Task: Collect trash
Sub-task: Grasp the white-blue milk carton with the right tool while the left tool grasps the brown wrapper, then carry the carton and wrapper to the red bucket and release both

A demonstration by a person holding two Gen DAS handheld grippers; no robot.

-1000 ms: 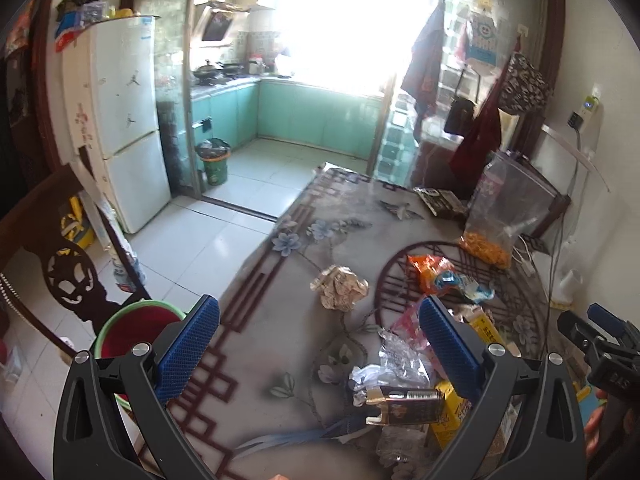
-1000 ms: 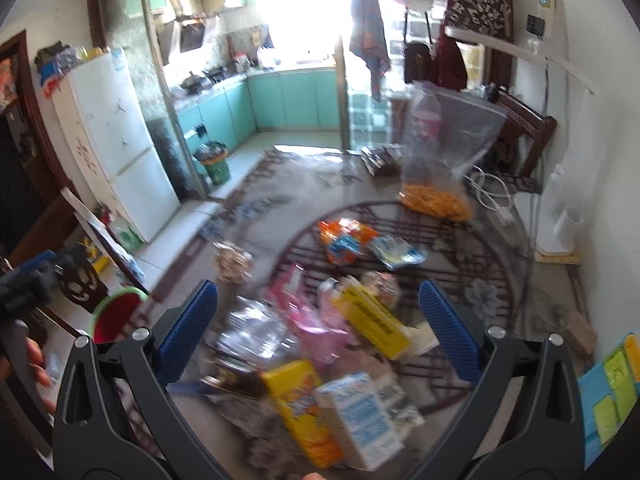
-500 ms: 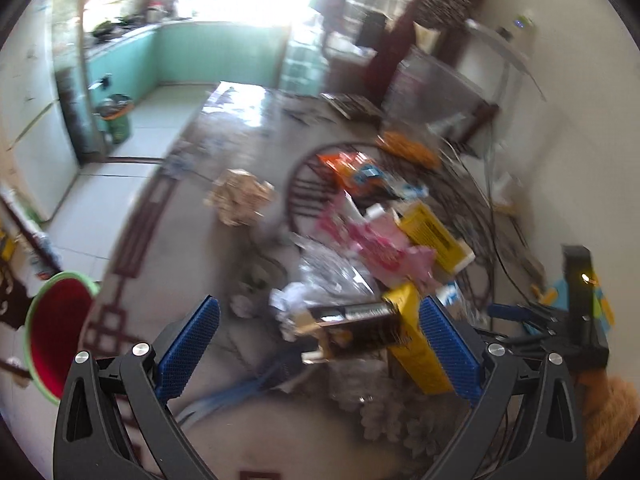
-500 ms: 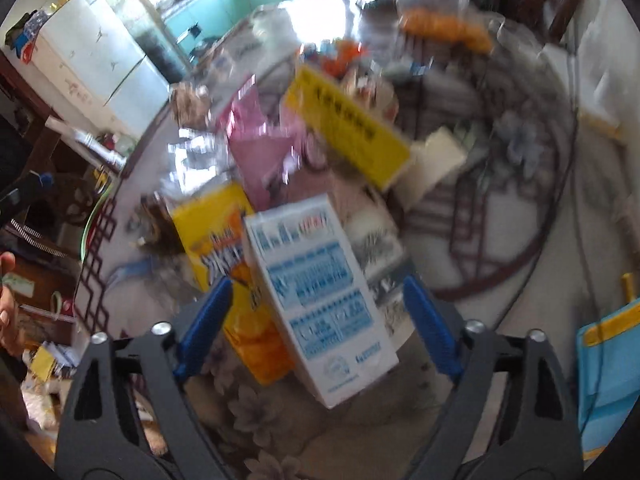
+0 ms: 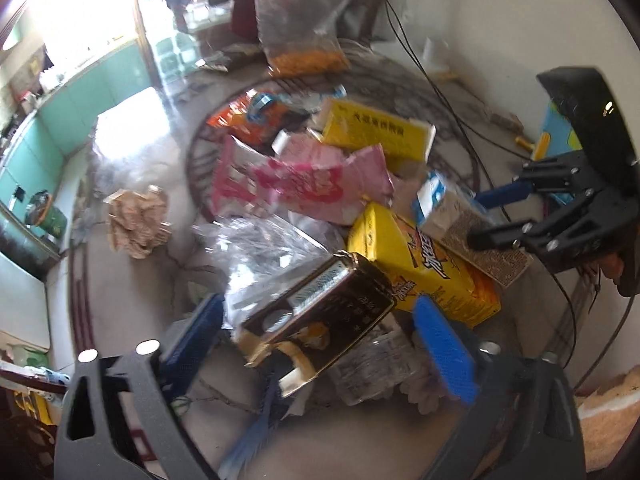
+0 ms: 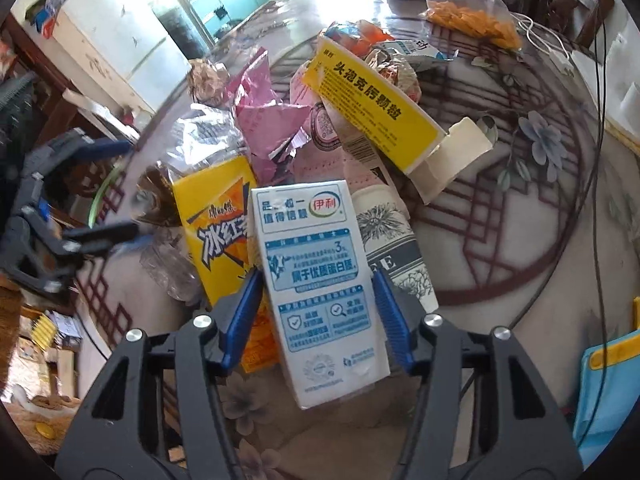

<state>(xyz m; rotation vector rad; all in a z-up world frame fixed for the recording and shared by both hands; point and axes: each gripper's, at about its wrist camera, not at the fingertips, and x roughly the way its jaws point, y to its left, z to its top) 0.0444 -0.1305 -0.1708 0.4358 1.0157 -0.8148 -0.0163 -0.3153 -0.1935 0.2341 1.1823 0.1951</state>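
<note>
A pile of trash lies on the patterned table (image 6: 520,208). My right gripper (image 6: 318,314) points down at a white-and-blue milk carton (image 6: 316,248). Its jaws are closing, and the blue pads (image 6: 244,312) meet the carton's two long sides. The carton rests on a yellow iced-tea carton (image 6: 216,232). My left gripper (image 5: 320,340) hangs over a black-and-gold box (image 5: 320,308). Its jaws are closing too, with gaps between the pads (image 5: 444,352) and the box. Each gripper shows in the other's view: right gripper (image 5: 480,216), left gripper (image 6: 60,220).
Around them lie a pink wrapper (image 5: 304,184), a yellow medicine box (image 5: 376,132), clear plastic (image 5: 264,248) and a crumpled paper ball (image 5: 136,220). A bag of orange snacks (image 5: 304,56) stands at the back. Cables (image 5: 460,120) run along the right side.
Both grippers dropped from a high view of the room onto the pile. The right jaws narrowed onto the milk carton. The left gripper rolled and now straddles the black-and-gold box.
</note>
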